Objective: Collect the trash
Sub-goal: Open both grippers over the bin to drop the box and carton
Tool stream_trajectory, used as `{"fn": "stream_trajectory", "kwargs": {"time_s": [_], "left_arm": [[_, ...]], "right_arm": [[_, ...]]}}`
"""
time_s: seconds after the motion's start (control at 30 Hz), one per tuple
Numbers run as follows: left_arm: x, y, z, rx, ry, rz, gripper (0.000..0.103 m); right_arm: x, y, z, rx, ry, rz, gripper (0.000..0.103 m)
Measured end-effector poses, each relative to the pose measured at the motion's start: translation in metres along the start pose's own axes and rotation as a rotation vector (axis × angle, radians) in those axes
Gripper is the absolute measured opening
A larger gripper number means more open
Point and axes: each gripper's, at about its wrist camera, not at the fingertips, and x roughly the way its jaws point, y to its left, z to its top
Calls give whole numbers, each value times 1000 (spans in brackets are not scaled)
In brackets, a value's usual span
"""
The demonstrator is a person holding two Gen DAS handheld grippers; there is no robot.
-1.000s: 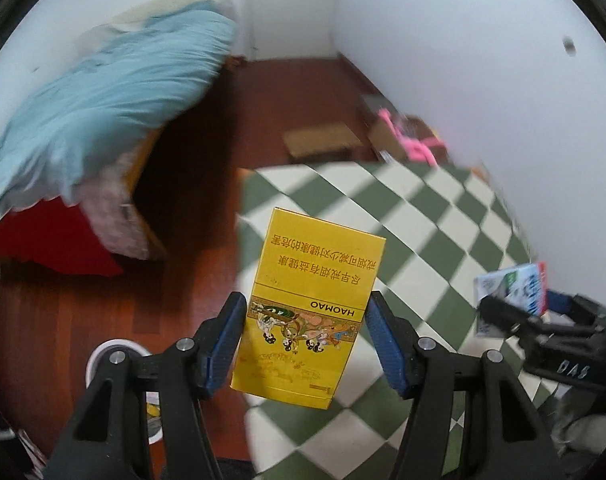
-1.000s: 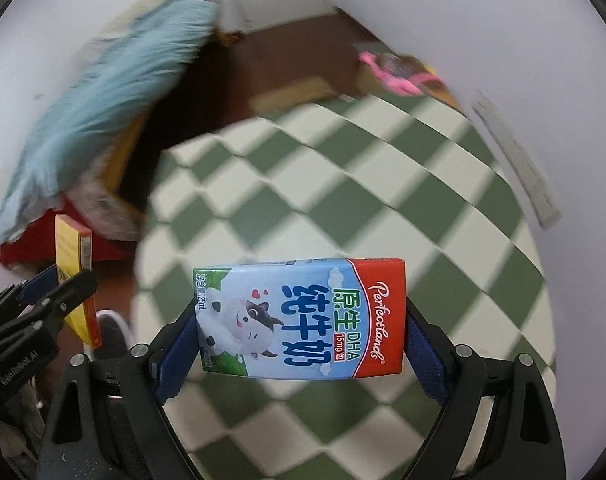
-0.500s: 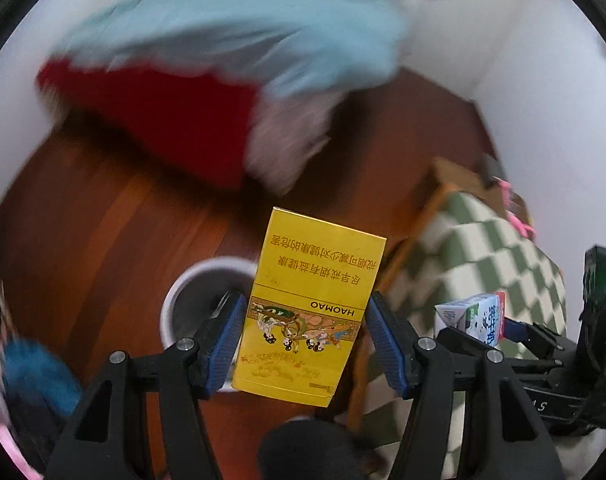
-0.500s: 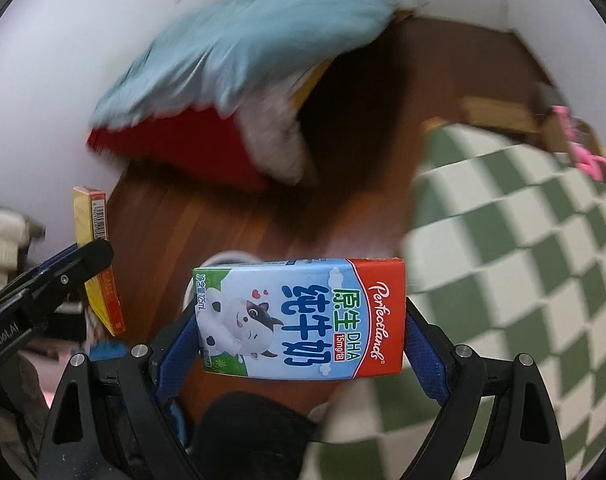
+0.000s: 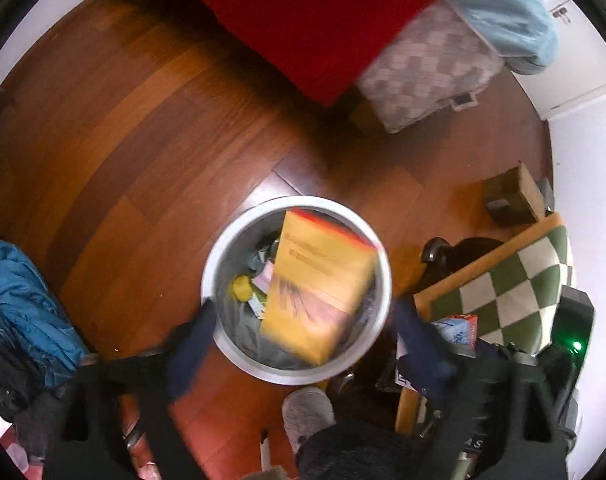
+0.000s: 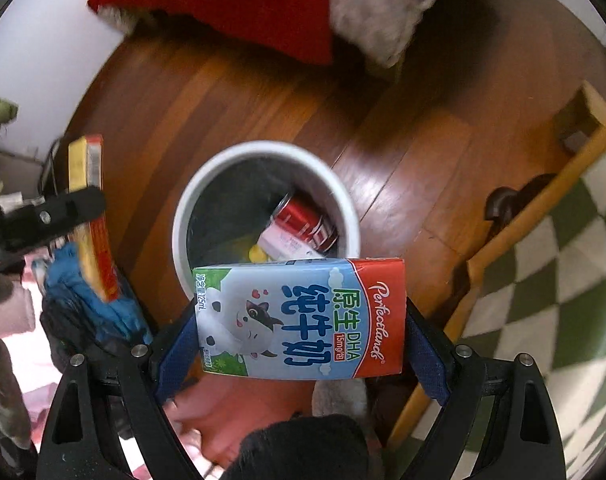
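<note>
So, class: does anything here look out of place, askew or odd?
Yes. The yellow box hangs tilted and blurred over the white bin, clear of the left tool, whose jaws are opening: it looks dropped. The milk carton sits clamped sideways in the right tool.

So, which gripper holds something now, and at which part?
Right gripper holds the milk carton by its two ends. Left gripper is opening, yellow box released.

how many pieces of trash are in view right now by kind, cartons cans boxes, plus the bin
yellow box: 1
milk carton: 1
red can: 1
white bin: 1
Total: 4. Other scraps lie in the bin, too jumbled to count.
</note>
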Motion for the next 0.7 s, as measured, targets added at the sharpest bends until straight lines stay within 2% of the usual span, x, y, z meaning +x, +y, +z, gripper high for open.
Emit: {"fn": "stream_trajectory", "kwargs": {"time_s": [0.07,0.1,0.27,0.4,0.57,0.7], "left_arm": [[0,9,-3,-8,-2,31,100],[1,13,-5,-12,-7,46,100],[-3,23,-27,4,-64,189,100],[-10,23,-48,15,-104,253,100],[-27,15,-73,32,-131,264,100],[-53,7,-93,51,-171,248,100]], "right_arm": [[21,4,9,-5,41,1,94],[26,5,11,-7,51,-5,103],[35,2,11,-5,36,-30,103],[25,-4,1,-4,23,-84,103],[-1,-10,-22,2,-13,-121,103],[-33,-13,-44,19,-56,-102,103]]}}
